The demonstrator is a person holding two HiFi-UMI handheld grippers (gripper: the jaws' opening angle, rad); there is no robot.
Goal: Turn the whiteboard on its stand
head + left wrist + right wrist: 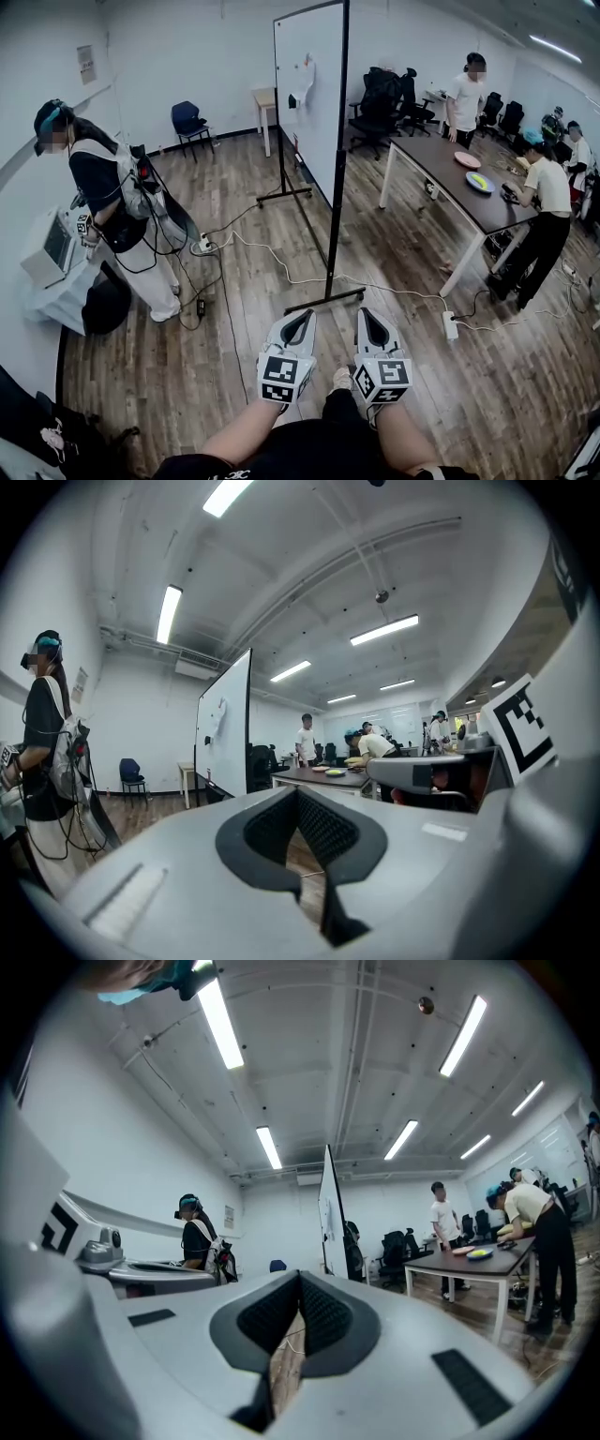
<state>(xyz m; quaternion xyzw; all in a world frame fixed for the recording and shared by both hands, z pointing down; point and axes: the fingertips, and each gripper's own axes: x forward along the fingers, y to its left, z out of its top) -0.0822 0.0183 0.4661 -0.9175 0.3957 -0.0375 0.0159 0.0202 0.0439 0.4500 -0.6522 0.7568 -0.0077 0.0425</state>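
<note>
Whiteboard ahead, table to its right

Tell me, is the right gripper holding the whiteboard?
No, in the right gripper view the right gripper's jaws are shut on nothing and the whiteboard stands farther off.

Bright ceiling strip lights, fisheye edge distortion

Wood floor, whiteboard stand, power strip (white); table
</note>
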